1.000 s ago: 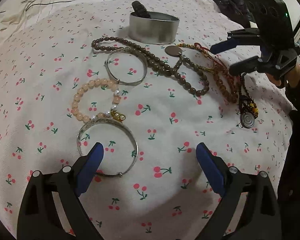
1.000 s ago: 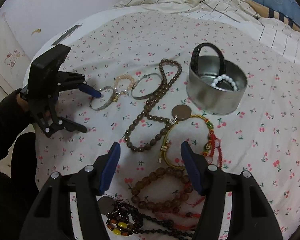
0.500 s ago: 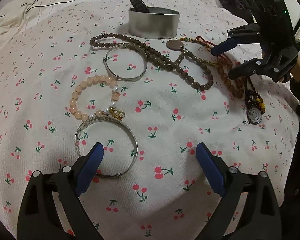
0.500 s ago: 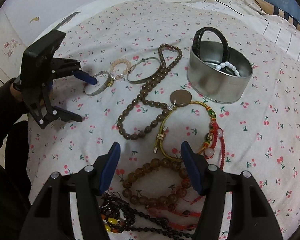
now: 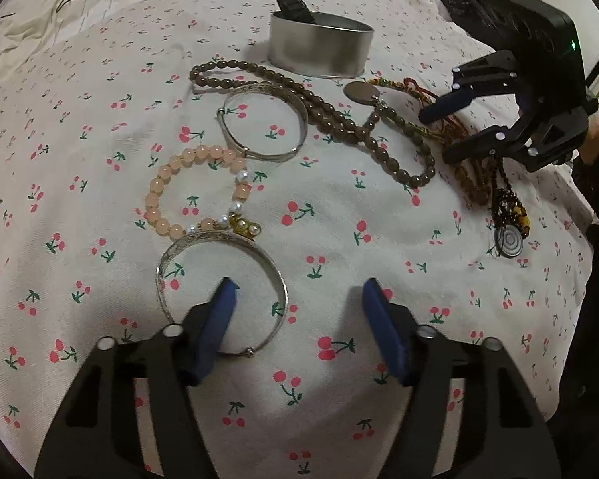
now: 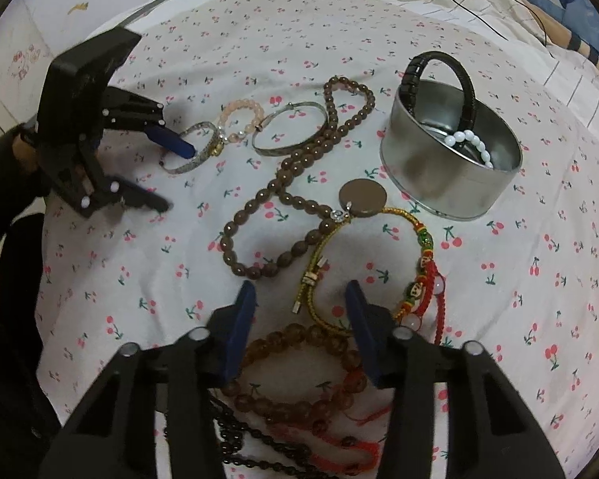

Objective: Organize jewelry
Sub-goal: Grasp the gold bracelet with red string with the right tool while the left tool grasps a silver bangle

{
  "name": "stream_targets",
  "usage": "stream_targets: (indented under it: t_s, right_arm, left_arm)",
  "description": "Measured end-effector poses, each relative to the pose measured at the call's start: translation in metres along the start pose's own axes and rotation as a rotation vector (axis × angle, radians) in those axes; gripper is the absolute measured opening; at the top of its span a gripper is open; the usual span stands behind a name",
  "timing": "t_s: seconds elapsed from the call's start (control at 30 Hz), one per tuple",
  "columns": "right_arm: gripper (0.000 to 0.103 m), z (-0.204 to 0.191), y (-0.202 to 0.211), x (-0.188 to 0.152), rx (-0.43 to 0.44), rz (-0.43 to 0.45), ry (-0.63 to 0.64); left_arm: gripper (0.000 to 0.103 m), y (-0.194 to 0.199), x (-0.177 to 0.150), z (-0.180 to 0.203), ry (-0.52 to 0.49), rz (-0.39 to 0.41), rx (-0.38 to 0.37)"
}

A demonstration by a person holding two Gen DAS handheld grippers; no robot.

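Silver bangle (image 5: 221,291) lies on the cherry-print sheet (image 5: 100,119) with one finger of the open left gripper (image 5: 297,291) inside its ring, likely for pickup. Open right gripper (image 6: 301,299) hovers above amber beads (image 6: 299,375), empty. Round tin (image 6: 451,171) holds sorted pieces.

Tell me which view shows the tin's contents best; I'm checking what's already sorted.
The right wrist view: it looks into the tin, showing a white bead bracelet and black band. The left wrist view shows only its wall.
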State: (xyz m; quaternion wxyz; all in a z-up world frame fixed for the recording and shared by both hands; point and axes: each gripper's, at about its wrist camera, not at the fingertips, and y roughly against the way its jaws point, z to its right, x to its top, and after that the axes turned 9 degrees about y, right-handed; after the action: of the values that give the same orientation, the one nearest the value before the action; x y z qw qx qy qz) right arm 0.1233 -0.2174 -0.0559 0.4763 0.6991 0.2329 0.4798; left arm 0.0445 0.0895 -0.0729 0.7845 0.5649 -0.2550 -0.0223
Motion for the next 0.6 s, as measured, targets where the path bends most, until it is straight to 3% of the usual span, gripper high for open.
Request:
stream_targets:
  t_s: [0.17, 0.33, 0.43, 0.5, 0.6]
  right_arm:
    - [0.018, 0.002, -0.004, -0.003, -0.02, -0.019, 0.023]
    - [0.011, -0.007, -0.007, -0.004, -0.07, -0.034, 0.076]
    - [0.008, -0.012, -0.01, -0.004, -0.111, -0.038, 0.092]
    - [0.008, -0.012, -0.01, -0.004, -0.122, -0.031, 0.086]
    - [0.008, -0.009, -0.007, -0.005, -0.105, -0.006, 0.04]
  left_arm:
    - [0.051, -0.003, 0.001, -0.001, -0.006, -0.005, 0.009]
    - [0.046, -0.004, 0.001, -0.001, 0.003, -0.016, 0.017]
    - [0.035, -0.002, -0.001, -0.002, 0.002, -0.027, 0.022]
    - [0.019, -0.001, -0.002, -0.002, 0.007, -0.039, 0.014]
    - [0.005, 0.001, -0.006, 0.0, -0.003, -0.059, 0.012]
